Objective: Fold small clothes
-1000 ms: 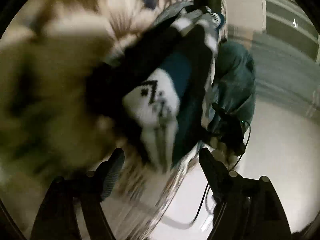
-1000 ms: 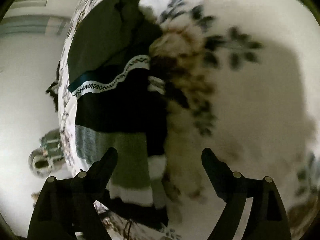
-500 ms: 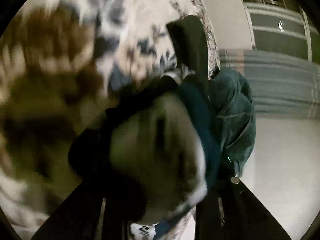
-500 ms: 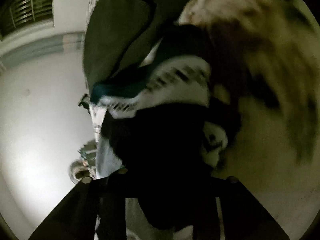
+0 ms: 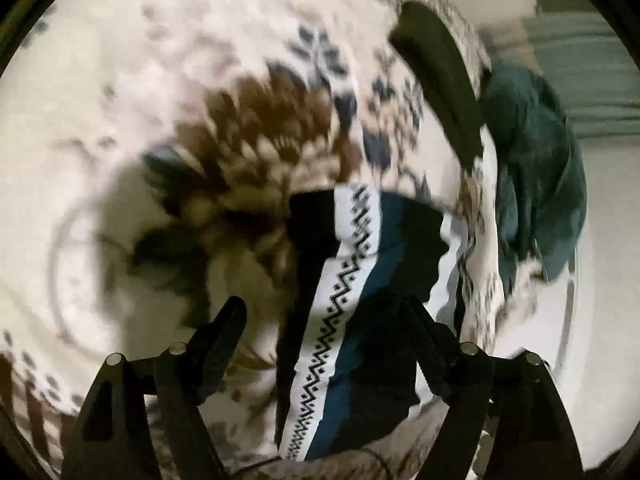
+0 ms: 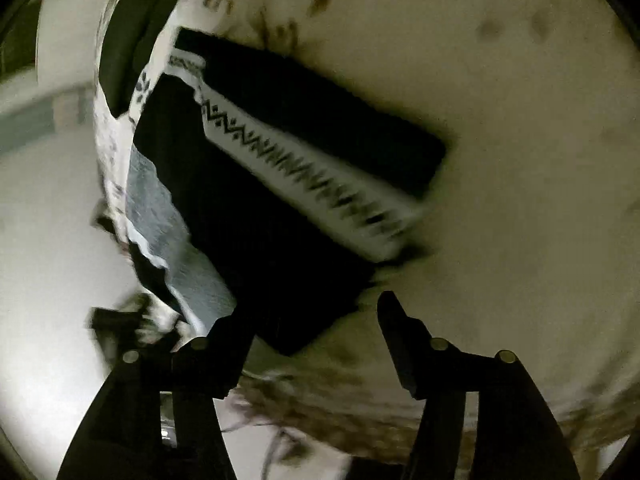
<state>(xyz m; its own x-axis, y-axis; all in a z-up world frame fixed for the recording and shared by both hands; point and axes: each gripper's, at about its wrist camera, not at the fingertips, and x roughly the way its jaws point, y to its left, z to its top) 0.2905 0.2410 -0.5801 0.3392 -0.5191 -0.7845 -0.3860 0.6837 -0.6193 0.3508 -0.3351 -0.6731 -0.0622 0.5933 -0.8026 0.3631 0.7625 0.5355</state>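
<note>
**Both jaws wide over the folded garment**

Jaws of the left gripper (image 5: 320, 320) and the right gripper (image 6: 316, 316) stand wide apart, holding nothing. Between and ahead of them the dark patterned garment (image 5: 352, 300), with its white zigzag band (image 6: 296, 168), lies folded flat on the floral-clothed surface (image 5: 160, 80). A dark green cloth (image 5: 536, 160) hangs at the surface's edge. No containers are visible.

You have one black knit garment with white zigzag band and teal stripe (image 5: 352, 300); one flat dark olive cloth piece (image 5: 440, 80); one crumpled dark teal garment (image 5: 536, 168); one cream floral-print cover (image 5: 160, 80); two black two-finger grippers: left gripper (image 5: 320, 320), right gripper (image 6: 312, 316).
</note>
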